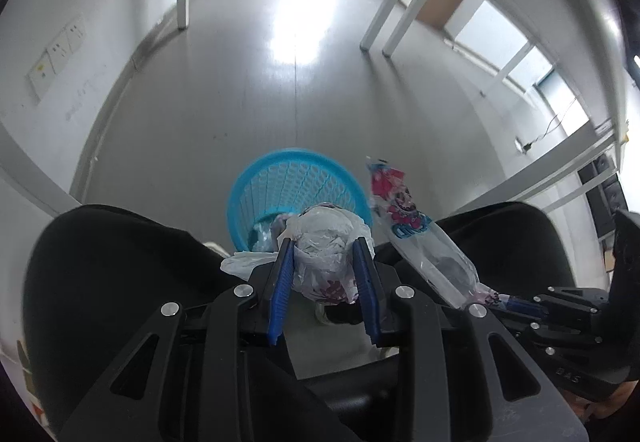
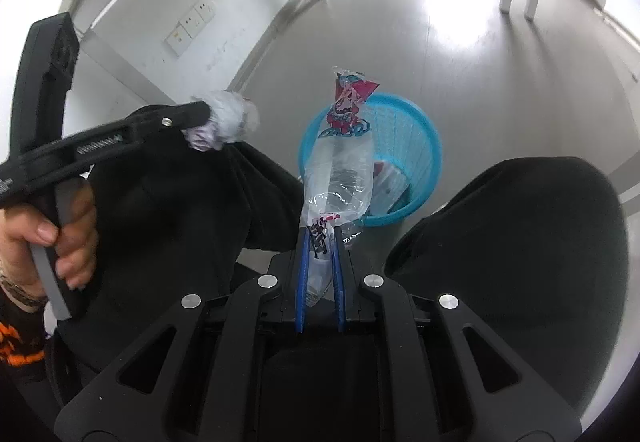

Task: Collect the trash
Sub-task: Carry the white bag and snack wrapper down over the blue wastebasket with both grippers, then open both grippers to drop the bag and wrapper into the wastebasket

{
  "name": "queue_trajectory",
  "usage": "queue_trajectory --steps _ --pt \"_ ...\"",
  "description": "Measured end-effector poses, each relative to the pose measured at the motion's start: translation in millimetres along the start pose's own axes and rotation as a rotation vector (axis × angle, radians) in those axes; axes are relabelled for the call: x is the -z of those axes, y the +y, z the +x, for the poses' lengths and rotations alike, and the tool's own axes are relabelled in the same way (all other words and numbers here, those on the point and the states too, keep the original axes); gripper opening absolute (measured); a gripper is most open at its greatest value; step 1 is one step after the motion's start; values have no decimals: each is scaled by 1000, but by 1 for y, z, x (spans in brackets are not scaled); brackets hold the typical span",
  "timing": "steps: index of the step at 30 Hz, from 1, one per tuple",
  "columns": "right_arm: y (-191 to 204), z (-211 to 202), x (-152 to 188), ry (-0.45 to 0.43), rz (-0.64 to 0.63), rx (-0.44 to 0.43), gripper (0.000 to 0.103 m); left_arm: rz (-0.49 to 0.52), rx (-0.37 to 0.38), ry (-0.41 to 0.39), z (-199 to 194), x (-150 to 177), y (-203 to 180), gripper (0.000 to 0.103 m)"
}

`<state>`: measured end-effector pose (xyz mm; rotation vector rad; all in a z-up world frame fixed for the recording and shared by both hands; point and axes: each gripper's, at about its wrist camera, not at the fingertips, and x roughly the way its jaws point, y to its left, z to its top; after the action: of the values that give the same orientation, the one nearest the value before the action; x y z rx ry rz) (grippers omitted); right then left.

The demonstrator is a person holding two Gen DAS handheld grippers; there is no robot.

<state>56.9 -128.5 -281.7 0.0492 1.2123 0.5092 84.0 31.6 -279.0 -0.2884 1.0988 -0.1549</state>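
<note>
Some trash is already in the blue basket (image 1: 298, 186). Left gripper (image 1: 325, 266) clamps a crumpled bag (image 1: 324, 246), right gripper (image 2: 320, 242) pinches a clear wrapper (image 2: 340, 166); neither's dropped in yet.

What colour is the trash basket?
Bright blue basket, with a mesh wall; clearest in the right wrist view.
</note>
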Motion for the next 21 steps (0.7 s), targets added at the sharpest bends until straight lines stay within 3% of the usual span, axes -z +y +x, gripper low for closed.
queue_trajectory --steps 12,21 --pt "-27 53 -29 137 97 -5 10 -150 -4 128 76 -30 25 29" --pt "-58 106 -60 224 200 -9 10 -170 4 189 116 -47 29 29"
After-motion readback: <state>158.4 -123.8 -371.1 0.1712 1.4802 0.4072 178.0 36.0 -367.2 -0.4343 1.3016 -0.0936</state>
